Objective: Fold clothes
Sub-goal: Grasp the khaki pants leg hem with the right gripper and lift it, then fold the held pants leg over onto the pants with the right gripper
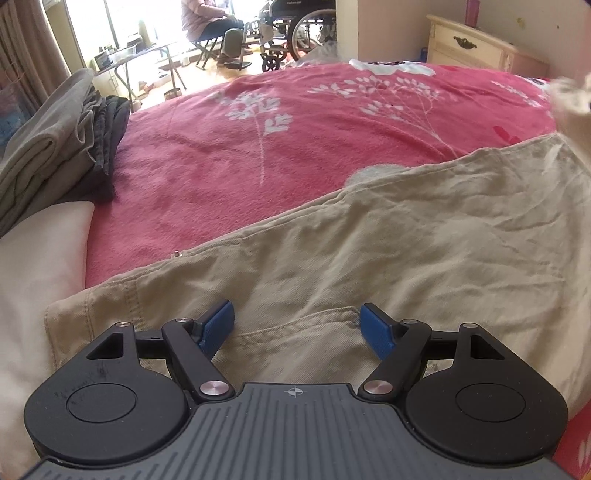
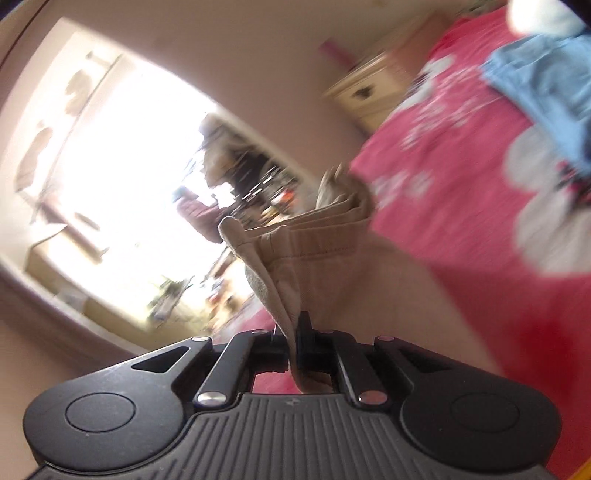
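Beige trousers (image 1: 388,251) lie spread across the pink flowered bedspread (image 1: 258,155). My left gripper (image 1: 297,325) is open, its blue pads (image 1: 218,325) just above the trousers near a pocket seam. My right gripper (image 2: 293,332) is shut on a bunched hem of the beige trousers (image 2: 306,254), lifted off the bed; that view is tilted and motion-blurred. At the far right of the left wrist view a lifted, blurred part of the trousers (image 1: 569,96) shows.
A stack of folded grey and dark clothes (image 1: 62,140) sits at the bed's left, with a white cloth (image 1: 40,266) below it. A blue garment (image 2: 546,85) lies on the bed. A cream nightstand (image 1: 469,48), a wheelchair (image 1: 295,33) and a seated person (image 1: 207,22) are beyond the bed.
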Demonstrator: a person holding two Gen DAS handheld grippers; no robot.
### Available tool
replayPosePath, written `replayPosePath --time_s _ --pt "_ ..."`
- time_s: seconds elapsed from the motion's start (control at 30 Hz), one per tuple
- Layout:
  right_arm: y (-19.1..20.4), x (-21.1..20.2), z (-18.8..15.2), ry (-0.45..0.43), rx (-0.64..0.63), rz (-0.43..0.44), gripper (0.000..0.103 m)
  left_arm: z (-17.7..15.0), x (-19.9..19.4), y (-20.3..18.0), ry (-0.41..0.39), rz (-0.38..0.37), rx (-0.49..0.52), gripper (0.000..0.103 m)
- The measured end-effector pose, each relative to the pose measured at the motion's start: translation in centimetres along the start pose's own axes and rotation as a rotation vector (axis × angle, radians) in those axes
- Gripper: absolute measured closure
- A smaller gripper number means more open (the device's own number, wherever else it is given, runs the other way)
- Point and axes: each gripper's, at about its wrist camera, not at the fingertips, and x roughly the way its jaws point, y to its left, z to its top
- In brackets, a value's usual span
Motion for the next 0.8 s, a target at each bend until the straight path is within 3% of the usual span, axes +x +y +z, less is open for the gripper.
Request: replayPosePath --time_s 0.27,0.57,0.7,0.8 --pt "7.7 2.2 -7.0 0.242 -0.148 0.171 0.099 -0.3 0.0 0.3 -0.008 -0.008 0.005 0.027" --pt "12.5 2.0 -14.7 0.444 -0.407 0.179 0.099 -0.6 -0.1 0.4 -0.018 -0.016 0.01 0.027" --pt "14.8 0.8 -18.2 0.483 -0.634 0.157 0.099 -0.7 -0.1 0.4 -0.02 -0.018 0.009 0.027" --pt "16.5 -0.1 -21.5 0.482 -0.897 0.145 0.099 -0.8 -0.1 0.5 -0.021 -0.021 0.014 0.027"
